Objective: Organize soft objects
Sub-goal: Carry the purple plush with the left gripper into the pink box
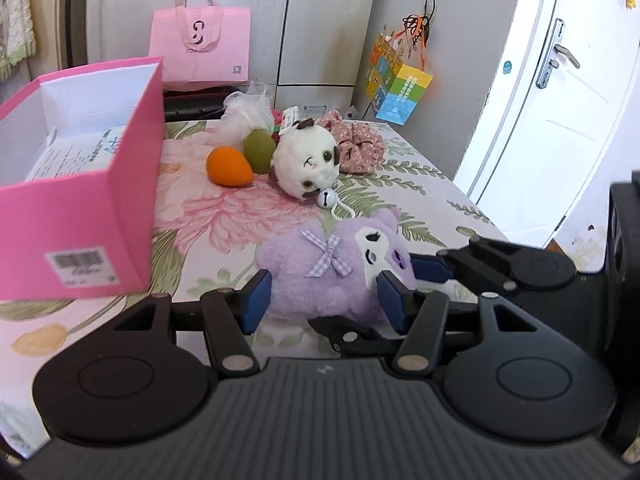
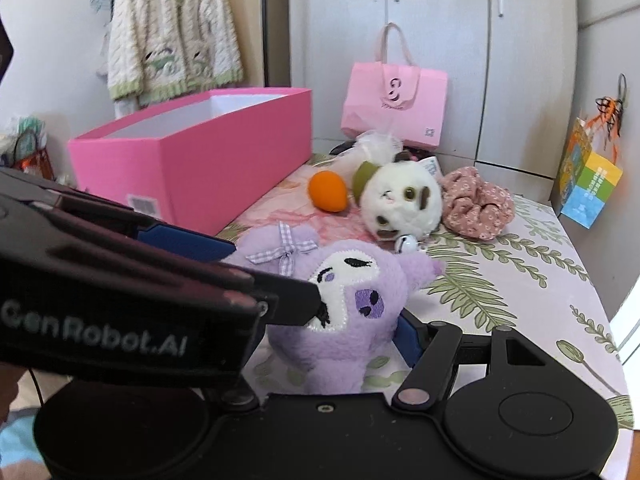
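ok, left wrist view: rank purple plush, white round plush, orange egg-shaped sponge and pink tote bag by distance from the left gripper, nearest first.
1. Purple plush toy: between the left gripper fingers.
2. White round plush with bell: mid-table, centre.
3. Orange egg-shaped sponge: slightly left; close to the white plush's range, hard to separate.
4. Pink tote bag: against the back cabinets.

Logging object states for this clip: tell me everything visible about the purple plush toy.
The purple plush toy is fluffy lilac, with a white embroidered face, closed-eye stitching, a purple patch and a gingham bow. It lies on the floral tablecloth, in front of the white plush, near the pink box. The left gripper has a blue pad at each side of it, jaws wide. The right gripper reaches in from the other side, one pad by its face; its other finger is hidden, so its grip is unclear.
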